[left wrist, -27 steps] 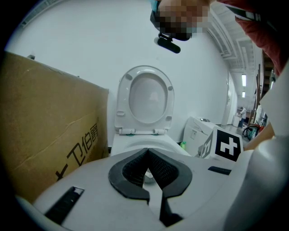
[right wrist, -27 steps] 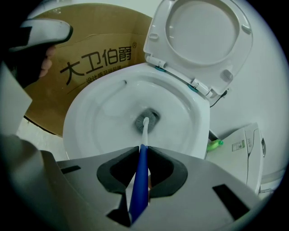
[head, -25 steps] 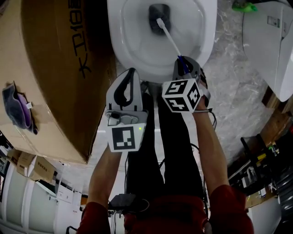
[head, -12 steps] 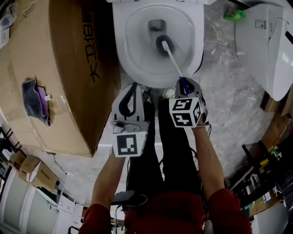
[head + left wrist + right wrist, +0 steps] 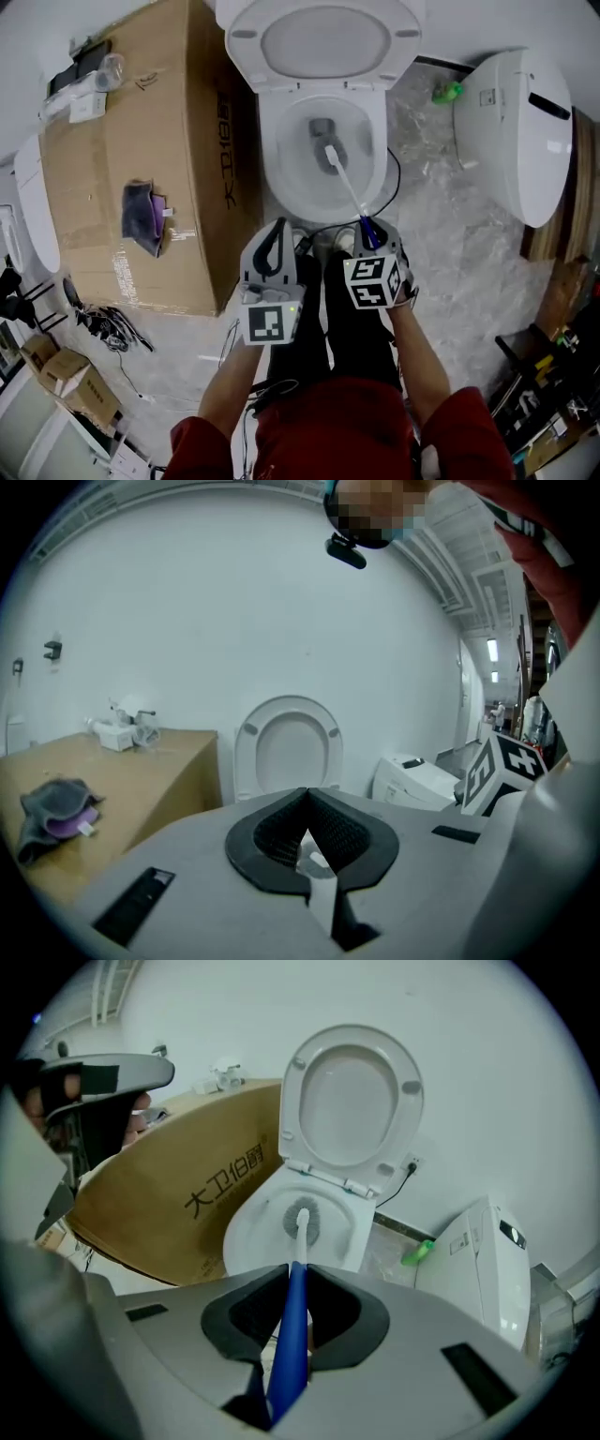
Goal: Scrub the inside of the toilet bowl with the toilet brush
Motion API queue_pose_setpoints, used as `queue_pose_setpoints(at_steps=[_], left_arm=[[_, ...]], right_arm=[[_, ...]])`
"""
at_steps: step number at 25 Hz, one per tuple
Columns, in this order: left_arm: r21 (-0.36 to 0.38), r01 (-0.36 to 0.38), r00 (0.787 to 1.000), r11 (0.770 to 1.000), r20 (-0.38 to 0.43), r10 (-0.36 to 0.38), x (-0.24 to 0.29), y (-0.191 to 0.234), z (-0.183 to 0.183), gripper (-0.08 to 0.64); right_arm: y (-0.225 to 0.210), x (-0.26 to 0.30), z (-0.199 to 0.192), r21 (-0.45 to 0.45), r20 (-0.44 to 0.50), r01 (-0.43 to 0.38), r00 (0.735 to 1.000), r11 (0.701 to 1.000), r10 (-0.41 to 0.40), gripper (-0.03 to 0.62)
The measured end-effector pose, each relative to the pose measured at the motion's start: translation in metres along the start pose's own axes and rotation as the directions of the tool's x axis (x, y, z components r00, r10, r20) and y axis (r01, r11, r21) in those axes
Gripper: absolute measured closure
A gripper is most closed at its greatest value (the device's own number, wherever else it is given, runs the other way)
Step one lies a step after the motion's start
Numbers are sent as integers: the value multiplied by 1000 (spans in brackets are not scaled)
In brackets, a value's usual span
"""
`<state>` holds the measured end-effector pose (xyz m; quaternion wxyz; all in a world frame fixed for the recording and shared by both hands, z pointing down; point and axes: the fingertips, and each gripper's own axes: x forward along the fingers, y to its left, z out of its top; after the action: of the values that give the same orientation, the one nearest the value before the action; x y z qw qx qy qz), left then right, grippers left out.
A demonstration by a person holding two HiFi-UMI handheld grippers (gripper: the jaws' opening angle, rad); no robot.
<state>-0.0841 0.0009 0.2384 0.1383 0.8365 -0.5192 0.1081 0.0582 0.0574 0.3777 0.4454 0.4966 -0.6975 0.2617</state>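
A white toilet (image 5: 281,187) stands with its lid (image 5: 323,42) raised. The toilet brush (image 5: 345,183) has a white shaft and a blue grip; its head (image 5: 333,155) is down inside the bowl near the drain. My right gripper (image 5: 367,230) is shut on the blue grip (image 5: 292,1335), just outside the bowl's front rim, and the brush head (image 5: 300,1221) shows inside the bowl (image 5: 248,1227). My left gripper (image 5: 272,234) hangs beside it to the left, jaws shut together with nothing held (image 5: 305,794), aimed over the toilet's raised lid (image 5: 289,747).
A large cardboard box (image 5: 141,159) stands tight against the toilet's left side with a purple cloth (image 5: 142,211) on top. A second white toilet (image 5: 516,131) lies at the right. A green object (image 5: 448,92) rests on the floor between them. Cables (image 5: 103,323) trail at lower left.
The head view has pulled back, so the whole toilet and lid now show. Both grippers sit further from the bowl, and the brush head has shifted inside the bowl.
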Motion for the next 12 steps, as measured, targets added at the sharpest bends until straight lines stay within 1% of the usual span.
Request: queue_pose_setpoints(at_steps=[3, 7, 12], left_arm=[[20, -26, 999, 999, 43, 25, -18, 2, 50, 548], [54, -64, 993, 997, 104, 58, -42, 6, 116, 548], [75, -97, 983, 992, 164, 84, -75, 5, 183, 548]], right_arm=[[-3, -50, 28, -1, 61, 1, 998, 1000, -1, 532], [-12, -112, 66, -16, 148, 8, 989, 1000, -5, 532], [-25, -183, 96, 1, 230, 25, 973, 1000, -25, 532]])
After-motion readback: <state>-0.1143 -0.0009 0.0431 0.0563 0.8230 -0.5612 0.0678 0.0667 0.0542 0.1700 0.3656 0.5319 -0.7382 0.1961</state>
